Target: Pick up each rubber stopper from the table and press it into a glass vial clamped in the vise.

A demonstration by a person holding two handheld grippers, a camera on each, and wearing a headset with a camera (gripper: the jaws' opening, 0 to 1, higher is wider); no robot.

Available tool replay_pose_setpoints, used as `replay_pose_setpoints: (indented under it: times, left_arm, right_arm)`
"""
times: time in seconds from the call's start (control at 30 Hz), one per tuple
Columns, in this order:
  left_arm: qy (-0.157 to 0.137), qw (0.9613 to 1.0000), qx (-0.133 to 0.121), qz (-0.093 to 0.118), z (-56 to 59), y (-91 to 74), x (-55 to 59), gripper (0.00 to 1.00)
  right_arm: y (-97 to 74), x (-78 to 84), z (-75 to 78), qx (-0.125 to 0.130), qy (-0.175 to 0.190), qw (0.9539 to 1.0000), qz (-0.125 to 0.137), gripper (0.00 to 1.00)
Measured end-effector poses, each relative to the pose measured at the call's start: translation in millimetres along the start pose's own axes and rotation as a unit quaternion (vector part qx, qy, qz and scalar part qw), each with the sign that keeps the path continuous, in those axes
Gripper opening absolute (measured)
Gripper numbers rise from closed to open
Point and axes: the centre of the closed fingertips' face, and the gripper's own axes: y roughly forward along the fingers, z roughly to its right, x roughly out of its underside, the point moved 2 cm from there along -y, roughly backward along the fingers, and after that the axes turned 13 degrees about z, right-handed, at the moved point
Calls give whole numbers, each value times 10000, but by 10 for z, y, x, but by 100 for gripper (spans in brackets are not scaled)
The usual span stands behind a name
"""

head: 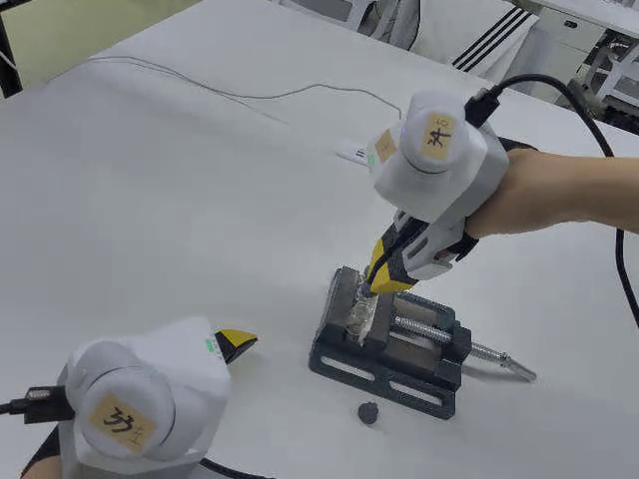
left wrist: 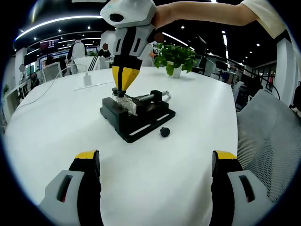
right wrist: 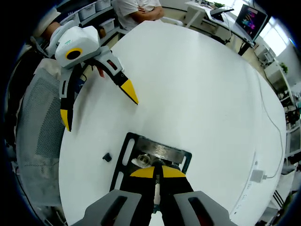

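You're at a smooth white table (head: 150,180) in an open office, with a thin cable (head: 230,95) trailing across its far side and a leafy potted plant (left wrist: 175,56) beyond the far edge. Your right gripper (head: 382,284) points steeply down, its yellow wedge-shaped tips drawn together with barely a slit between them, right on top of the vial (head: 361,317). Whether a stopper is pinched between them cannot be told. The vial is small, of clear glass, and stands upright between the flat steel faces of the vise (head: 399,359), directly under those tips. The vise is a squat block of dark grey metal with slotted feet, and its bright threaded screw and handle (head: 499,357) stick out to the side away from the vial. Your left gripper (left wrist: 155,157) is low over the table and well apart from the vise, its black, yellow-capped jaws spread wide with nothing between them. A loose stopper (left wrist: 164,132), small, dark, round and matte, lies on the bare table straight ahead of the left gripper, just beside the near foot of the vise. From the right gripper it sits down and to the left, outside the vise frame.
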Motion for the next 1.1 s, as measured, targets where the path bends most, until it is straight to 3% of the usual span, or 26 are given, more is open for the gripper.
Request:
replay_pose_setpoints:
  times: [0.17,0.33,0.47,0.6,0.73,1.1]
  left_arm:
    - [-45,10000,0,23,-7,28,-2,99]
    - [-63,10000,-24,27,-38,32,-6,99]
    - [-96,9999,-89,41,-73,18,0,99]
    - [-126,9998,-126,31,-87,7,16,98]
    - [-153,9998,-154,21,-93,-8,33,98]
    - [-164,9997,-155,7,-80,-21,48,98]
  right_arm:
    - [2,10,-3,-11,310,9995,60,0]
    - [3,40,6,-38,349,9994,80,0]
    - [11,42,-9,2,276,9996,-63,0]
    - [4,65,21,-35,490,9988,45,0]
    - [24,42,15,-72,327,9994,-48,0]
    - [40,2,6,-29,371,9990,-258,0]
